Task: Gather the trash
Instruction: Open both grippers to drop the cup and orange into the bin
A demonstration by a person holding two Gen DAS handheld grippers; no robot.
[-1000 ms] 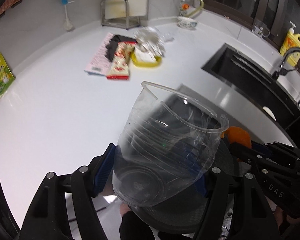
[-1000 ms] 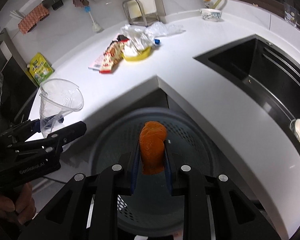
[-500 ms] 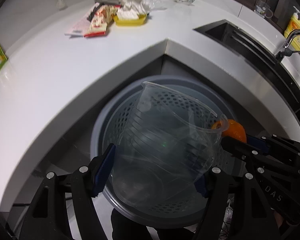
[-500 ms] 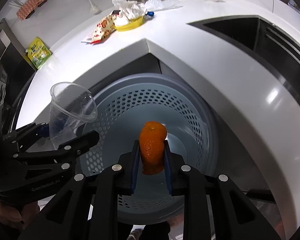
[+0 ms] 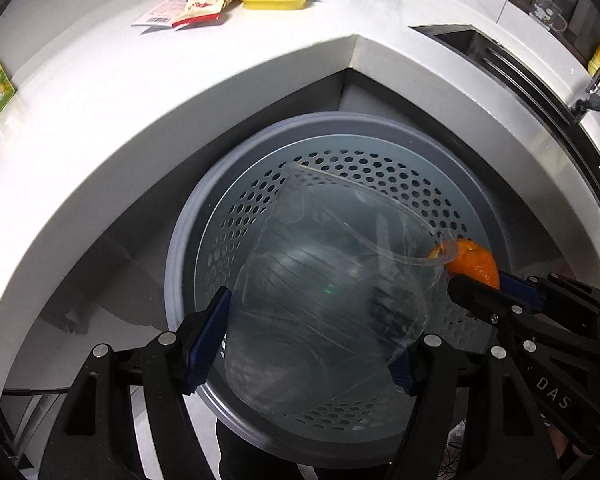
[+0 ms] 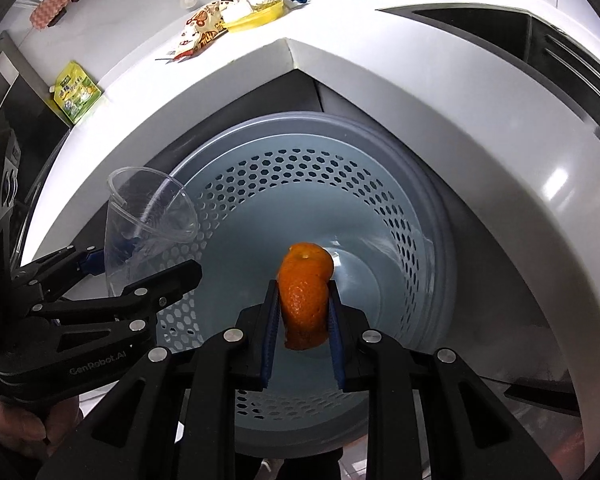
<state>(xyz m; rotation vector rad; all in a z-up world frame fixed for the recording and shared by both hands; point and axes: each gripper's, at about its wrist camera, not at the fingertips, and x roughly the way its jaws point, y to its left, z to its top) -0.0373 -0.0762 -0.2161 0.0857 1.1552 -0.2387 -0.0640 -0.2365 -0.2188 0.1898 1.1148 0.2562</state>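
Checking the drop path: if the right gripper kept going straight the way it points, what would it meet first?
Most likely the pale floor of the perforated grey bin. The right gripper, shut on the orange peel, points into the bin's open mouth, and nothing shows in between; depth is unclear.

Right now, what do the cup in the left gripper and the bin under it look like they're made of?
Cup: thin clear plastic, glossy; the bin's holes show through it and its wall looks dented. Bin: probably moulded plastic, matte blue-grey, with a regular pattern of punched holes and a smooth rolled rim.
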